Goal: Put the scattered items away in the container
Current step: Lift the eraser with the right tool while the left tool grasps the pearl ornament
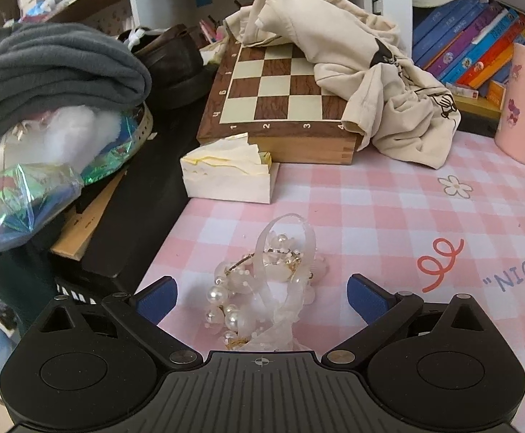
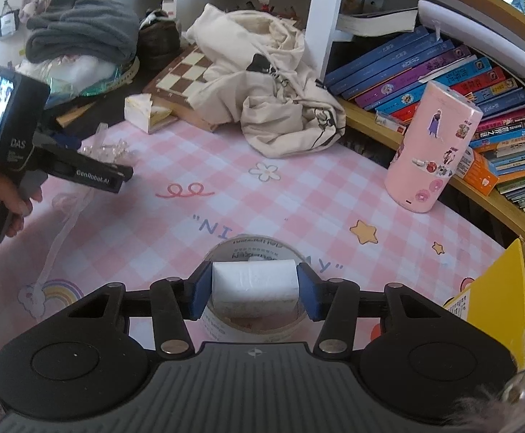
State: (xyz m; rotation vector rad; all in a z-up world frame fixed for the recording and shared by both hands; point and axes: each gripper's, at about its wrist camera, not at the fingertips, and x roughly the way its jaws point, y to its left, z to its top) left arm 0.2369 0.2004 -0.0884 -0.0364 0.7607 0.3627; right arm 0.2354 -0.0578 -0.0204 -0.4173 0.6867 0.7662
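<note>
While the right hand-held gripper (image 2: 254,290) pinches a white block inside a tape roll (image 2: 255,288), left hand-held gripper (image 1: 262,297) gaping wide around a pearl-and-ribbon tangle (image 1: 262,285), untouched, near the wooden chessboard (image 1: 280,93), on the pink gingham surface (image 1: 388,216).

Soft daylight, faint shadows, sharp centres, strong fisheye bending at edges

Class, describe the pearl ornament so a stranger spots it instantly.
Start at the wooden chessboard on the pink checked tablecloth. Nearer the camera lies the pearl ornament, between the open left claw fingers. Only it has pearls and sheer ribbon.
</note>
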